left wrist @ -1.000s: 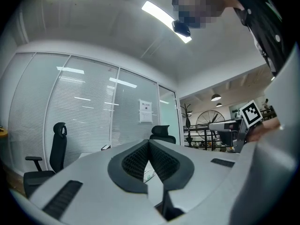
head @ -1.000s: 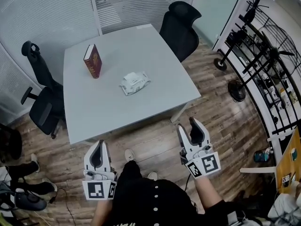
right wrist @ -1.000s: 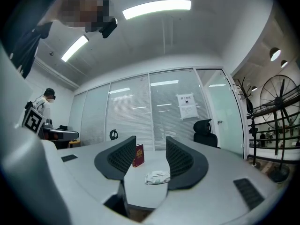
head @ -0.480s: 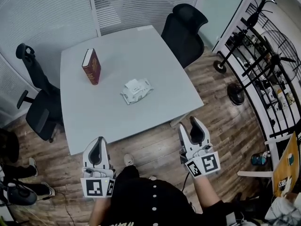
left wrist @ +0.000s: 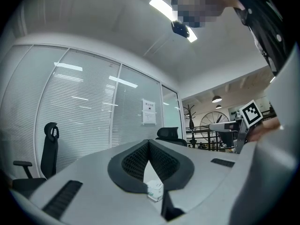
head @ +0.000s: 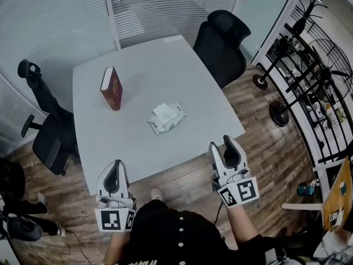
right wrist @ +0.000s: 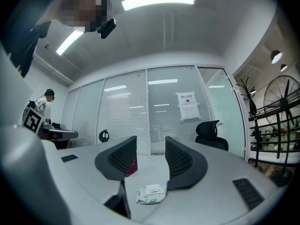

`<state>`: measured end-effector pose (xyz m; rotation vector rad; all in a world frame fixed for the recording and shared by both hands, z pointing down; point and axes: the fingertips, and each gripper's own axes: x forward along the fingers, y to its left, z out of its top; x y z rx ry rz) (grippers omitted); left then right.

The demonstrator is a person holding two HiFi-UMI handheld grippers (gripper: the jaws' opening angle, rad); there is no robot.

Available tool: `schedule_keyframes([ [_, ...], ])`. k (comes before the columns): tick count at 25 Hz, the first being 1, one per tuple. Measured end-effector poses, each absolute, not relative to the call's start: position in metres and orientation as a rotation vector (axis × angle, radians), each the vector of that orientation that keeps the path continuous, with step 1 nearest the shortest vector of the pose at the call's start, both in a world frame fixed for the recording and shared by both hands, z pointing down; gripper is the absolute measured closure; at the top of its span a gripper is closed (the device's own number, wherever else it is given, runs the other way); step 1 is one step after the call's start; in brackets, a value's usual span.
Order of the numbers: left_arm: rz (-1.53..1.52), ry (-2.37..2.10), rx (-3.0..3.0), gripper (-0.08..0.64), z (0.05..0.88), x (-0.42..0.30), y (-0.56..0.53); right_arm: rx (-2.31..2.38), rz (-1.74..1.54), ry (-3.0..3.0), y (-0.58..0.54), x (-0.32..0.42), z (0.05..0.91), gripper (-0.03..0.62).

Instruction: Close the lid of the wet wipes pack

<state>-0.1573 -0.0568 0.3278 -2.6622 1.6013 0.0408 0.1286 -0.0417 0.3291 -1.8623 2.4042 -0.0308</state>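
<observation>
The white wet wipes pack [head: 166, 118] lies near the middle of the pale grey table [head: 138, 153], and its lid flap looks raised. Both grippers hover level over the wooden floor just short of the table's near edge, well away from the pack. My left gripper [head: 115, 165] is shut with nothing in it; in the left gripper view its jaws meet [left wrist: 149, 142] and the pack [left wrist: 154, 190] shows below them. My right gripper [head: 222, 146] stands open and empty. The right gripper view shows the pack [right wrist: 151, 194] low between its jaws [right wrist: 151, 149].
A dark red book [head: 112, 88] stands upright on the table's far left, also visible as the book [right wrist: 132, 167] between the right jaws. Black office chairs stand at the far right corner [head: 223, 43] and the left side [head: 47, 131]. Fan stands and racks [head: 309, 65] line the right.
The table and the pack have drawn nearer to both grippers in the head view; both grippers have moved forward together toward the table's near edge. Their jaws look unchanged.
</observation>
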Motion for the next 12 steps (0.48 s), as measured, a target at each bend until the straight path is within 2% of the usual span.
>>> schedule_keyframes([
  [12, 0.077, 1.548, -2.689, 0.554, 0.322, -0.178, -0.107, -1.890, 0.008, 2.366, -0.082, 0.108, 0.317, 0.400],
])
